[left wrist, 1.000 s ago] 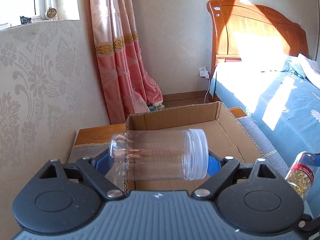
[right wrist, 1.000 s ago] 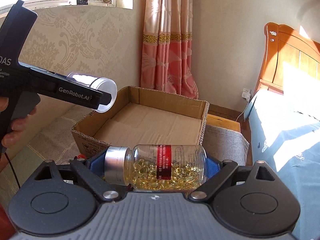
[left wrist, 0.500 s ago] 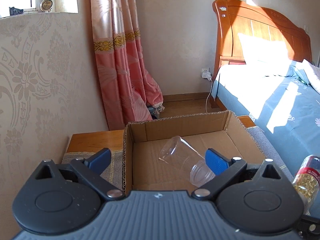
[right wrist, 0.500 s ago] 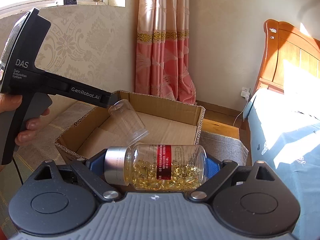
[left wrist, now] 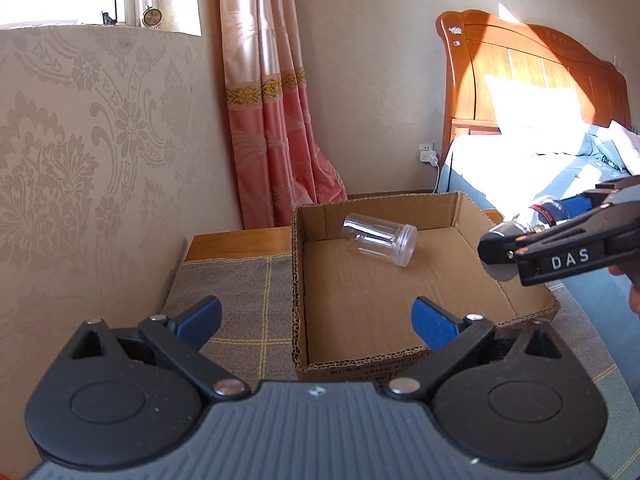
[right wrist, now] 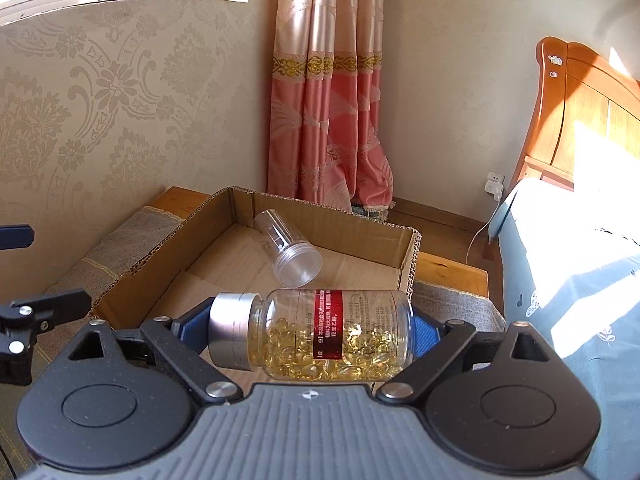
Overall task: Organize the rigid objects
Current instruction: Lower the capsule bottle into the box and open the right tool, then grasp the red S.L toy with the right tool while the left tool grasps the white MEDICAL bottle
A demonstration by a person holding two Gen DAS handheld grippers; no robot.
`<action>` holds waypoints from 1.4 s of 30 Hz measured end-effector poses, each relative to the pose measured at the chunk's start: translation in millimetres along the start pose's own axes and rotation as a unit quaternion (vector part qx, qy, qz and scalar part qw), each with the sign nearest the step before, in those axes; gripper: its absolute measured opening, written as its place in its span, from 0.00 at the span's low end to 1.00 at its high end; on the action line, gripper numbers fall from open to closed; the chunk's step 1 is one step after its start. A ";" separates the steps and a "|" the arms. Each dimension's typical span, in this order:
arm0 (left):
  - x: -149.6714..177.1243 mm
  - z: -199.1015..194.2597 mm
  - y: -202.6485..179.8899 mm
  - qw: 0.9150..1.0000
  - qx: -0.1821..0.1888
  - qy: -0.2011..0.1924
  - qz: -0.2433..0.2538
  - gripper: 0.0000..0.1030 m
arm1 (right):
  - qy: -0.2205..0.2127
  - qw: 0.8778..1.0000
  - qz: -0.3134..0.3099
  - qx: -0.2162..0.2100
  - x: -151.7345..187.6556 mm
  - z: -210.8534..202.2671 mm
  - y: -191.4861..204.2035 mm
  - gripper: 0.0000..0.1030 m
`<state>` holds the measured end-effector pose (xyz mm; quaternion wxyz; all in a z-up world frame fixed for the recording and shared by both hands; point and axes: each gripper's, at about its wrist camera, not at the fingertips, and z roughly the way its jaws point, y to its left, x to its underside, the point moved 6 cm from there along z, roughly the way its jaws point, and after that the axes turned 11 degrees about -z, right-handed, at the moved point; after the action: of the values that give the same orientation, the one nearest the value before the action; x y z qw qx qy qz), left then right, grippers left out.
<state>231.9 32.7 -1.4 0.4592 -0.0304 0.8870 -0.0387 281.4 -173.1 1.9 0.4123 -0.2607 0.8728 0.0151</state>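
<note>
An open cardboard box (left wrist: 298,280) (right wrist: 408,264) stands on a cloth-covered surface. A clear empty plastic jar (left wrist: 379,239) (right wrist: 288,248) lies on its side on the box floor near the far wall. My left gripper (left wrist: 316,316) is open and empty, above the box's near left corner. My right gripper (right wrist: 312,336) is shut on a clear capsule bottle (right wrist: 320,334) with a silver cap and red label, held sideways above the box's near edge. The right gripper also shows at the right of the left wrist view (left wrist: 560,248).
A grey checked cloth (left wrist: 236,300) covers the wooden bench under the box. A patterned wall is on the left, a pink curtain (left wrist: 272,120) behind the box. A bed with a blue sheet (right wrist: 580,280) and wooden headboard is on the right.
My left gripper opened and let go of the clear jar, which fell into the box and came to rest on its side. The left gripper pulled back. The right gripper moved over the box.
</note>
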 end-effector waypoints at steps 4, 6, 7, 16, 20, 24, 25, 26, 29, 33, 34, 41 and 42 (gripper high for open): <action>12.7 -11.6 8.6 1.000 0.004 0.008 -0.016 0.98 | 0.007 1.000 -0.009 0.003 -18.0 21.2 -3.5 0.93; 16.6 -15.7 11.7 1.000 0.005 0.010 -0.021 0.98 | 0.011 1.000 -0.010 0.009 -26.3 32.5 -5.8 0.93; 18.8 -17.8 12.8 1.000 0.005 0.010 -0.022 0.98 | 0.012 1.000 -0.010 0.014 -30.2 38.5 -7.3 0.93; 30.9 -19.8 21.3 0.999 -0.003 0.025 -0.025 0.98 | 0.015 1.000 0.006 0.024 -25.1 32.1 -7.8 1.00; 36.0 -21.6 20.6 0.999 -0.004 0.029 -0.022 0.98 | 0.012 1.000 -0.001 0.019 -9.9 9.9 1.8 1.00; 41.2 -25.0 16.3 0.999 -0.002 0.034 -0.021 0.98 | 0.012 1.000 0.002 0.019 7.7 -7.8 7.0 1.00; 42.1 -25.5 15.5 0.999 -0.002 0.034 -0.020 0.98 | 0.014 1.000 0.007 0.020 13.3 -11.3 6.8 1.00; 42.8 -26.3 14.7 0.999 -0.002 0.035 -0.019 0.98 | 0.016 1.000 0.013 0.023 20.5 -15.3 6.0 1.00; 46.2 -28.2 12.2 0.999 -0.001 0.037 -0.015 0.98 | 0.022 0.999 0.030 0.038 44.1 -25.0 2.0 1.00; 53.2 -27.6 7.7 0.999 0.003 0.044 -0.011 0.98 | 0.035 0.996 0.063 0.051 84.0 -34.9 -1.7 1.00; 55.4 -26.9 6.5 0.999 0.004 0.047 -0.011 0.98 | 0.039 0.995 0.072 0.053 94.7 -37.1 -1.9 1.00; 68.2 -21.8 -2.6 0.998 0.013 0.068 -0.006 0.98 | 0.059 0.991 0.106 0.051 155.0 -49.4 9.8 1.00; 69.3 -21.2 -4.1 0.997 0.014 0.070 -0.005 0.98 | 0.061 0.991 0.108 0.052 160.2 -49.7 11.6 1.00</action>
<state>174.7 23.3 -45.1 0.3965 -0.0253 0.9160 -0.0555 156.7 -246.0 -84.1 0.3668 -0.1440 0.9191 -0.0020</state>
